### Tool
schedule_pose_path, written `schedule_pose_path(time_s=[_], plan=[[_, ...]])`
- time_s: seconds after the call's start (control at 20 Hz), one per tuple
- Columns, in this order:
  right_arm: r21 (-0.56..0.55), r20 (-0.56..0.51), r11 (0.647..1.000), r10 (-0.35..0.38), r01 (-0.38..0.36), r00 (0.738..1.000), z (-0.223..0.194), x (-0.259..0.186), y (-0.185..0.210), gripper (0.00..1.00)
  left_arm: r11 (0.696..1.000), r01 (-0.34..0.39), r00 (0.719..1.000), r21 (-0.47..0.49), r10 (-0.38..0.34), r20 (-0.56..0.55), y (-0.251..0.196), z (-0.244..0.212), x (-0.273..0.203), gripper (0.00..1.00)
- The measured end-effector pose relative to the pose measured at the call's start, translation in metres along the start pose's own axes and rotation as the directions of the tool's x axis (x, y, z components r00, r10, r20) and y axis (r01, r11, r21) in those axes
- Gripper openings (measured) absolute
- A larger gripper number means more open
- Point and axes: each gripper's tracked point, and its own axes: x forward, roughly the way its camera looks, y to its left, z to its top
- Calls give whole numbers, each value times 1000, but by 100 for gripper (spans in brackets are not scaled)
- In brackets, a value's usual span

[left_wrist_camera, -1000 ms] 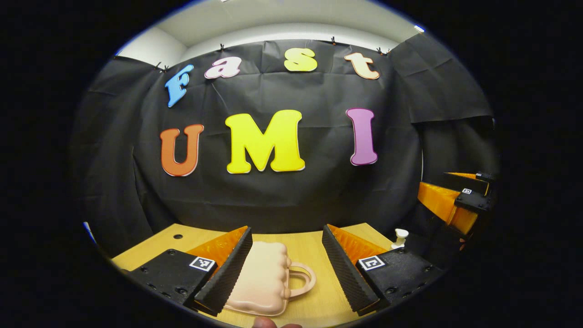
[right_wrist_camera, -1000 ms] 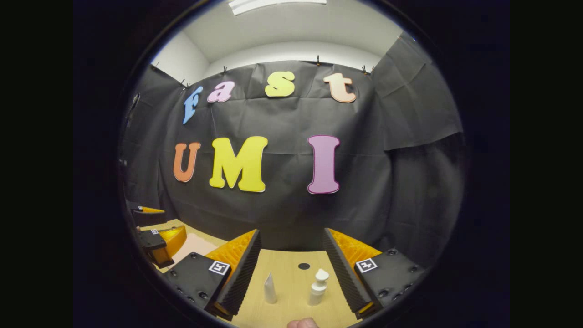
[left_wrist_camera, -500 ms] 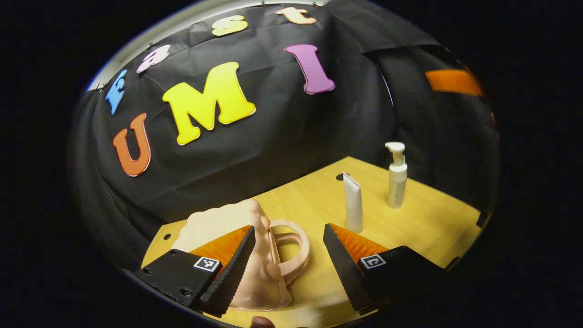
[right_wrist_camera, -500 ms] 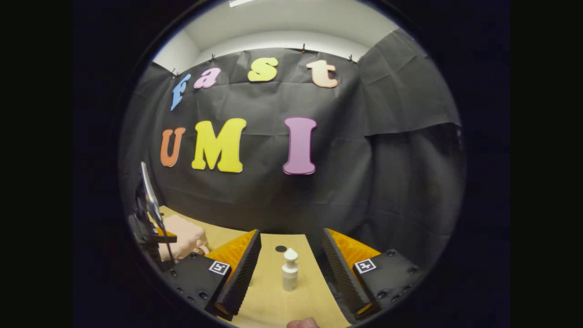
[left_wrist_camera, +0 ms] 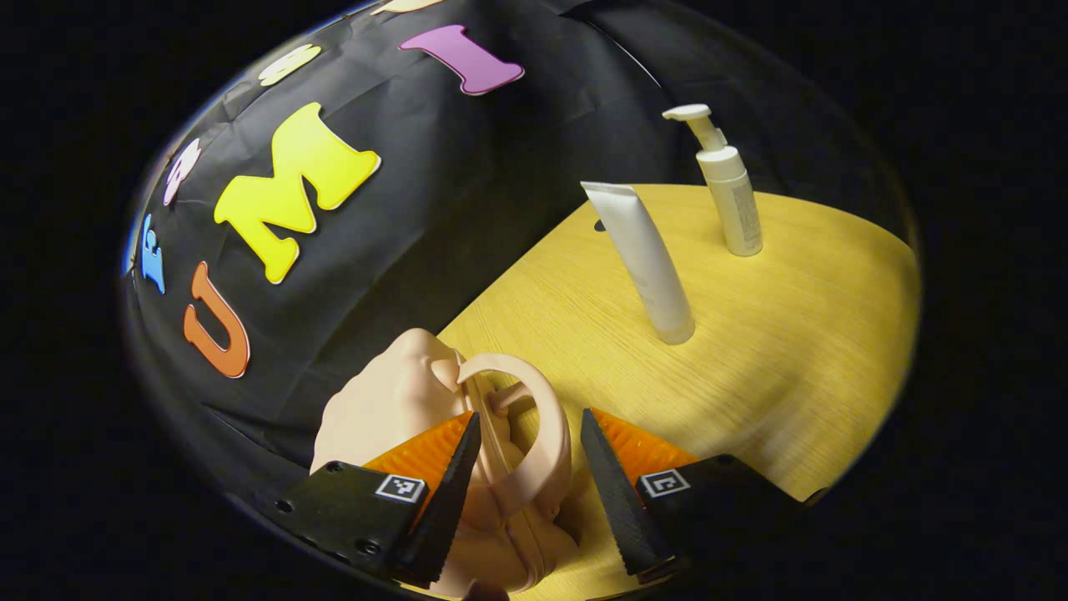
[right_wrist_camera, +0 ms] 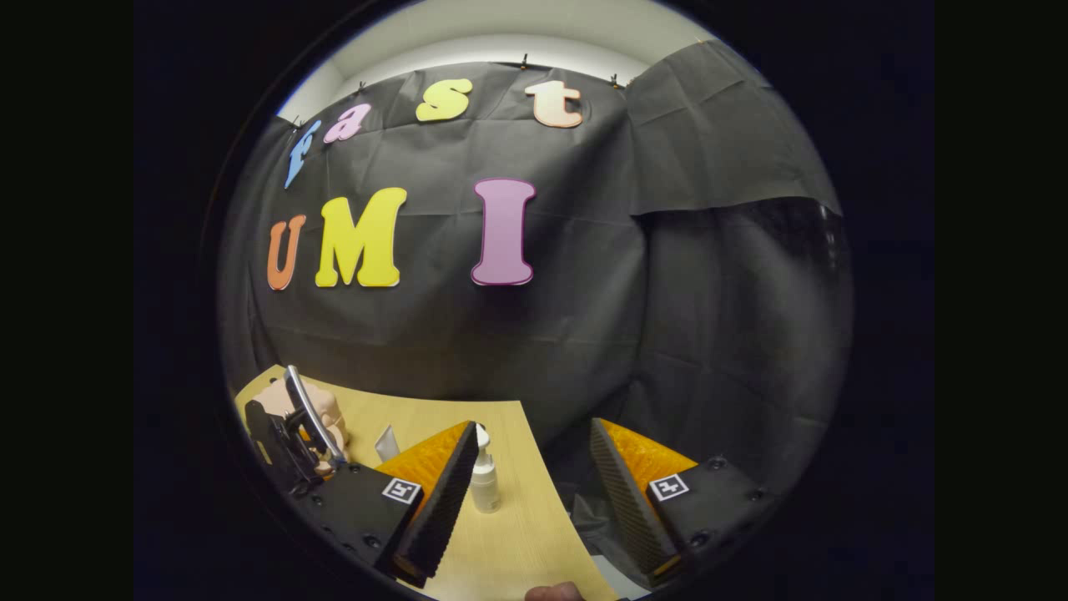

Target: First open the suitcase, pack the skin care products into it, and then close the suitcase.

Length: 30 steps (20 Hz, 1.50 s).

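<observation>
While the left gripper [left_wrist_camera: 521,484] straddles the pink suitcase [left_wrist_camera: 392,409] handle [left_wrist_camera: 534,434], its fingers stay spread, not pinching.
On the wooden table [left_wrist_camera: 776,351], a white tube [left_wrist_camera: 647,259] and pump bottle [left_wrist_camera: 727,188] stand well apart from the case; the right gripper [right_wrist_camera: 534,492] hangs open beside the bottle.

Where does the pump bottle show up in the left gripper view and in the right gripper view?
Left gripper view: the pump bottle stands upper right on the wooden table, beyond the white tube.
Right gripper view: the pump bottle is low, left of centre, beside the right gripper's left finger.
Shared landmark: the white tube, next to the bottle in both.
</observation>
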Motion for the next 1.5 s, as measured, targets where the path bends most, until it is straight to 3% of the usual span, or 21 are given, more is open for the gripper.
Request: schedule_pose_path(time_s=[0.05, 0.1, 0.2, 0.3, 0.45, 0.5, 0.6, 0.85, 1.15, 1.3, 1.5], plan=[[-2, -1, 1000, 1, -1, 1000, -1, 0, -1, 80, 1000, -3, 1000, 11, 3, -5, 0, 0, 3, 75], [-2, 0, 1000, 4, -4, 1000, 0, 0, -1, 80, 1000, -2, 1000, 23, 3, -15, 1, -2, 6, 59], [-5, -4, 1000, 11, -11, 1000, -3, -1, 1, 80, 1000, 16, 999, 21, -15, -50, -2, -10, 11, 43], [-11, -11, 1000, 18, -19, 1000, -5, -3, 3, 80, 999, 31, 997, 12, -30, -76, -6, -12, 13, 35], [-3, -9, 1000, 18, -18, 1000, -6, -4, 0, 80, 999, 24, 996, 27, -22, -86, -7, -9, 10, 34], [2, -8, 1000, 15, -15, 1000, -5, -4, 0, 80, 999, 24, 996, 34, -21, -83, -7, -7, 9, 26], [14, -3, 1000, 10, -10, 1000, -4, -4, -1, 80, 999, 36, 997, 34, -34, -62, -5, -1, 6, 20], [33, 17, 999, 20, -21, 1000, 1, -8, 11, 80, 993, 9, 1000, -114, -11, -17, 22, 19, -21, 9], [17, 58, 997, 78, -79, 995, 21, -9, 50, 80, 932, -18, 993, -362, 60, 106, 101, 46, -77, 4], [-14, 83, 992, 126, -125, 989, 37, -11, 78, 81, 882, -82, 972, -463, 173, 157, 182, 42, -110, 4], [-66, 119, 981, 187, -180, 975, 58, -19, 115, 81, 807, -208, 911, -552, 365, 190, 304, -12, -139, 3]])
